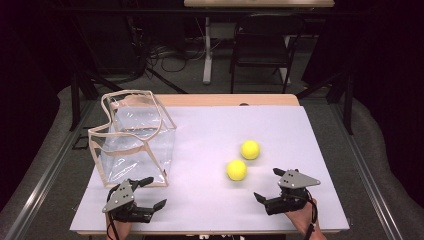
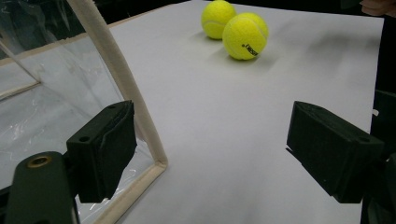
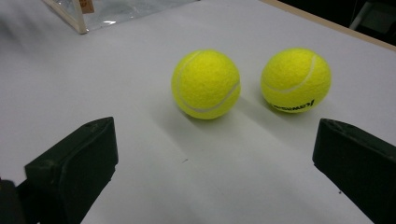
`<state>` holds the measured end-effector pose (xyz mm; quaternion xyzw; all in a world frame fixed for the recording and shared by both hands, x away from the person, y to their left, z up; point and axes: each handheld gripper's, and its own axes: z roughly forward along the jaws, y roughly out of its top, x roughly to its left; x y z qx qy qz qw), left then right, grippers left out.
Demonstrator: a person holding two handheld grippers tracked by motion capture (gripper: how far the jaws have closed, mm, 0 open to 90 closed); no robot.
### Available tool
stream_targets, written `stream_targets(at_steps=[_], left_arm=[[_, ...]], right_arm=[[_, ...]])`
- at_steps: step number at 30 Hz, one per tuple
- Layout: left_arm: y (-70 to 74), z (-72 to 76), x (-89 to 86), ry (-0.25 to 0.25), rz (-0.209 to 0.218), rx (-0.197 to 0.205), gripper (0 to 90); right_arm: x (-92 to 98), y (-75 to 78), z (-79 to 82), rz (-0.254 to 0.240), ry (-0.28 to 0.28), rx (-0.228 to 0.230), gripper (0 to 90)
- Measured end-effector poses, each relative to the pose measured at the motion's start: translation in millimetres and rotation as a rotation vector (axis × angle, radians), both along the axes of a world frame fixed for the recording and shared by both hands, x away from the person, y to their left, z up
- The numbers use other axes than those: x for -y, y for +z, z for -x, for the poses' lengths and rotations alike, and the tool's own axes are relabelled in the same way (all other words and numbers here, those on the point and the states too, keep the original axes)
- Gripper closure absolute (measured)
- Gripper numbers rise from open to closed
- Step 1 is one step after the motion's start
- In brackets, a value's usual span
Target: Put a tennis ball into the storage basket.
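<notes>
Two yellow tennis balls lie on the white sheet (image 1: 210,130) right of centre: the nearer ball (image 1: 236,170) (image 2: 245,36) (image 3: 206,84) and the farther ball (image 1: 250,149) (image 2: 216,17) (image 3: 295,80). A clear plastic bag with beige trim (image 1: 134,142) (image 2: 56,93) stands open at the left. My left gripper (image 1: 150,193) (image 2: 212,154) is open, low at the front left, by the bag's front corner. My right gripper (image 1: 270,184) (image 3: 215,163) is open near the front right, a short way behind the nearer ball, nothing between its jaws.
The white sheet covers a wooden table (image 1: 225,100) whose far edge shows. Beyond it stand a dark folding chair (image 1: 262,42) and a table leg (image 1: 207,50) with cables on the floor. Bare sheet lies between the bag and the balls.
</notes>
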<state>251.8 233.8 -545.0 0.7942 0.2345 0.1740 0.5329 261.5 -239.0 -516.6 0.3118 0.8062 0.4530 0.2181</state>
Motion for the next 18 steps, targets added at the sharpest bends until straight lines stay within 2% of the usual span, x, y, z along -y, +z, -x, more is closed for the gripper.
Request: stream_targets(at_steps=[6, 18], left_arm=[[-0.3, -0.2, 1.3, -0.003, -0.005, 0.003, 15.8], [0.4, 0.9, 1.4, -0.004, -0.016, 0.006, 15.8]], right_arm=[[-4.9, 1.0, -6.1, 0.014, 0.006, -0.031, 0.0], [-14.9, 6.0, -17.6, 0.035, 0.017, -0.057, 0.0]])
